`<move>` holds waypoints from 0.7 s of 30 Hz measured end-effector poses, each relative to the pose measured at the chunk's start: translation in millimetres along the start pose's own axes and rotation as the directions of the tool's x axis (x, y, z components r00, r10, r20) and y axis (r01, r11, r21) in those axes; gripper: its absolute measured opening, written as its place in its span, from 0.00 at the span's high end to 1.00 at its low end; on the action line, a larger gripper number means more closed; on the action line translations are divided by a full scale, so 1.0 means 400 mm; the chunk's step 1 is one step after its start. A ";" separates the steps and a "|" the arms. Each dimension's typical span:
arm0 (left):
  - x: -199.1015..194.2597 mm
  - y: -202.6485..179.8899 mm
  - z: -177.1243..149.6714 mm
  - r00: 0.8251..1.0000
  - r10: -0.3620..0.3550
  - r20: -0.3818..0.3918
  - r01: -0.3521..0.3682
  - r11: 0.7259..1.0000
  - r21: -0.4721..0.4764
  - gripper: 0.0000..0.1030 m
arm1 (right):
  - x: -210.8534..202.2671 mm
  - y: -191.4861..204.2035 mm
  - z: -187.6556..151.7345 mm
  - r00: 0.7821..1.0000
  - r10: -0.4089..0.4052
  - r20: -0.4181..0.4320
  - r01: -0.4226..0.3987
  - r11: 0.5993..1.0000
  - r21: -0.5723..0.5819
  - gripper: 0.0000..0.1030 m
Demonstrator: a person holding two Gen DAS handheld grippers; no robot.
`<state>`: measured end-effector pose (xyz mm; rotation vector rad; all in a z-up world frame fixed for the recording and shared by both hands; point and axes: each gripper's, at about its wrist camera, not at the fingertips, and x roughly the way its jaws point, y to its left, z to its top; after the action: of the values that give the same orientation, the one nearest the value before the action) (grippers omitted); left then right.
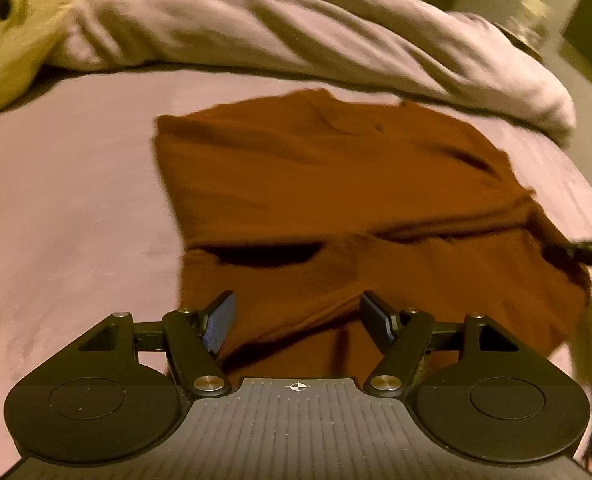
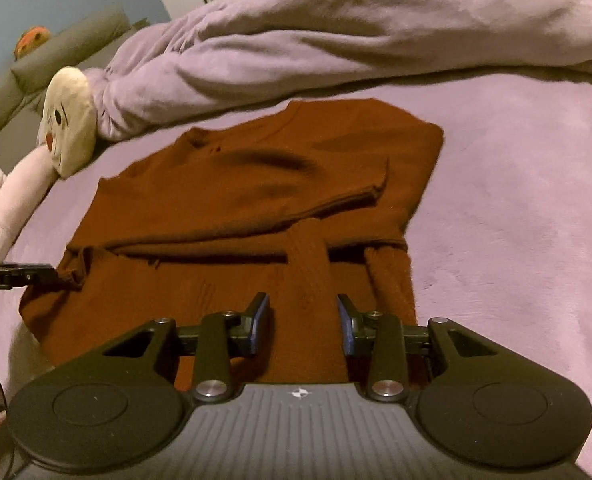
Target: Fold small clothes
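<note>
Rust-brown sweater (image 1: 296,184) lies flat on mauve bed cover (image 1: 64,208), near hem folded up over body, sleeve laid across middle. Left gripper (image 1: 298,316) over near edge of sweater, jaws wide apart, nothing between pads. Right gripper (image 2: 303,322) over same edge, jaws narrower but apart, cloth below, not pinched. Rumpled lilac blanket (image 2: 336,40) beyond sweater. Plush toys (image 2: 66,120) just beside blanket's end, clear of sweater.
</note>
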<state>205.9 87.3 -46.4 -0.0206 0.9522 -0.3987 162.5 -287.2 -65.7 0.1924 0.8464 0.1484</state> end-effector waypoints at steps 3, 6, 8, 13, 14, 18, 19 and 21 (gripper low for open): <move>-0.010 -0.028 -0.006 0.999 -0.051 0.006 0.051 0.996 0.070 0.21 | 0.002 0.001 0.002 1.000 0.012 -0.005 -0.012 1.000 -0.012 0.66; 0.014 -0.040 -0.012 0.999 -0.027 -0.025 0.030 0.994 0.102 0.20 | -0.002 -0.003 0.000 1.000 0.022 -0.008 -0.022 0.999 -0.024 0.66; 0.033 -0.039 -0.017 0.999 -0.006 -0.046 0.011 0.995 0.097 0.22 | 0.006 -0.002 -0.001 1.000 0.014 -0.015 -0.015 0.999 -0.033 0.66; 0.046 -0.041 -0.021 0.998 0.019 -0.052 -0.012 0.992 0.122 0.44 | 0.013 -0.002 0.003 1.000 0.001 -0.010 -0.001 1.000 -0.025 0.78; 0.046 -0.040 -0.020 0.998 0.029 -0.049 -0.023 0.992 0.126 0.49 | 0.013 -0.002 0.001 1.000 -0.007 -0.008 0.007 0.999 -0.032 0.84; 0.051 -0.034 -0.009 0.995 0.086 -0.041 -0.081 0.989 0.123 0.87 | 0.010 0.006 -0.005 0.999 -0.037 0.008 0.037 0.999 -0.039 0.91; 0.047 -0.032 -0.006 0.994 0.102 -0.030 -0.099 0.990 0.105 0.90 | 0.004 0.014 -0.007 0.999 -0.049 0.017 0.050 0.998 -0.046 0.91; 0.027 -0.029 0.000 0.993 0.121 -0.005 -0.120 0.990 0.076 0.91 | -0.012 0.032 -0.009 0.997 -0.068 0.043 0.071 0.995 -0.069 0.92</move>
<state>207.6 73.1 -52.6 0.1078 0.9423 -0.3234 156.0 -275.2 -61.6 0.0991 0.8053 0.1085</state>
